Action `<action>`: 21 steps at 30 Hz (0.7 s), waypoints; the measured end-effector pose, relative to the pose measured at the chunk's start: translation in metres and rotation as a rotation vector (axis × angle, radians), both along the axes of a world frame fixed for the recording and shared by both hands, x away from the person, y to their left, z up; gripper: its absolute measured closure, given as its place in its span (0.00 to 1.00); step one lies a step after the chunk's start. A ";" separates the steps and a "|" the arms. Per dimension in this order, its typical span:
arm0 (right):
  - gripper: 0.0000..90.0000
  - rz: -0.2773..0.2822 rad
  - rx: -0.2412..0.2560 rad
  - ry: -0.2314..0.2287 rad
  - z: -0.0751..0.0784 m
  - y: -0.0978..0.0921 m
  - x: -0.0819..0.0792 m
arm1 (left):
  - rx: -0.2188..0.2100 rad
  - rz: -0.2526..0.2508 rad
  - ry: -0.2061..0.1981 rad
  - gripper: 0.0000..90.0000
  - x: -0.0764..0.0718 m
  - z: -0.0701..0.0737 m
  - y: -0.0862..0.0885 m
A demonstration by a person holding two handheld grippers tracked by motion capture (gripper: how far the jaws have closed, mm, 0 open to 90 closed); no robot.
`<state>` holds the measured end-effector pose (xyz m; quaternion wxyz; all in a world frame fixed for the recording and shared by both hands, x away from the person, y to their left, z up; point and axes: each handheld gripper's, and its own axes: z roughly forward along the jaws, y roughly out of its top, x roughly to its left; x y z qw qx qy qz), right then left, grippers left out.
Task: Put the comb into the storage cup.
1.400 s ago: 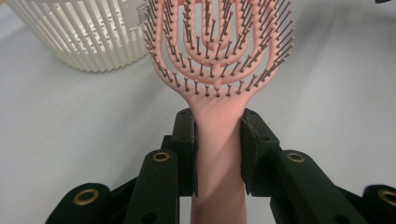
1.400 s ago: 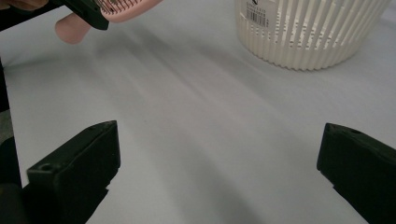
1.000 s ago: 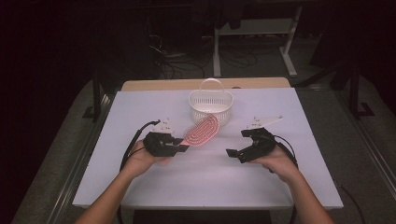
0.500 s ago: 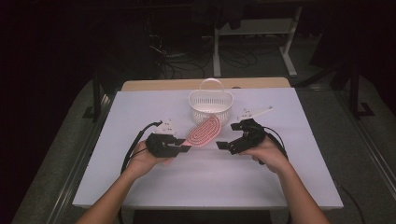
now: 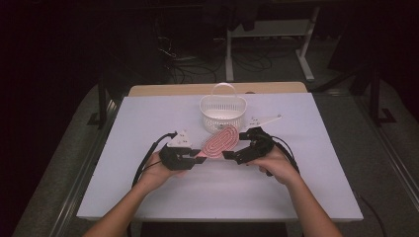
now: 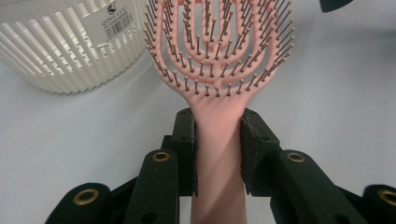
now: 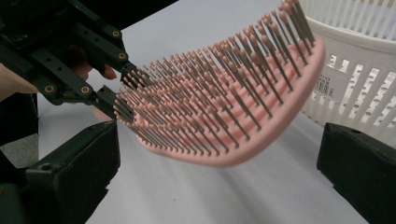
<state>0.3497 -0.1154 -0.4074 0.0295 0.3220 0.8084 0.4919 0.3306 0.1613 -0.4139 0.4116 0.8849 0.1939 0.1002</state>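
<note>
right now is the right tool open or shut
Open: the right tool's jaws stand wide apart either side of the pink hairbrush, touching nothing.

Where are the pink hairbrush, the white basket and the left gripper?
pink hairbrush (image 6: 219,51), left gripper view, on its bristled head.
white basket (image 5: 222,109), high view, on its slatted front wall.
left gripper (image 6: 218,144), left gripper view, between its fingertips.

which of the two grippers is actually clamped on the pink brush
The left gripper: its jaws press both sides of the pink brush handle. The right gripper is open, its jaws spread wide around the brush head without touching it.
</note>
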 end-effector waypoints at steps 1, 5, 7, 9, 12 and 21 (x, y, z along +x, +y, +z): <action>0.00 0.002 0.006 0.005 0.000 0.000 0.000 | 0.002 0.001 -0.006 0.78 -0.001 0.000 -0.001; 0.00 0.000 0.030 0.014 -0.001 0.001 0.000 | -0.002 -0.001 -0.019 0.78 -0.003 -0.001 -0.004; 0.00 0.005 0.043 0.021 -0.001 0.002 0.000 | -0.002 -0.004 -0.024 0.78 -0.004 -0.002 -0.005; 0.02 0.004 0.056 0.017 -0.001 0.003 0.000 | -0.003 -0.006 -0.030 0.78 -0.006 -0.003 -0.007; 0.05 0.003 0.065 0.022 -0.001 0.004 0.000 | -0.007 -0.008 -0.036 0.78 -0.007 -0.003 -0.008; 0.15 -0.003 0.090 0.058 -0.003 0.005 0.002 | 0.003 -0.013 -0.053 0.78 -0.009 -0.005 -0.011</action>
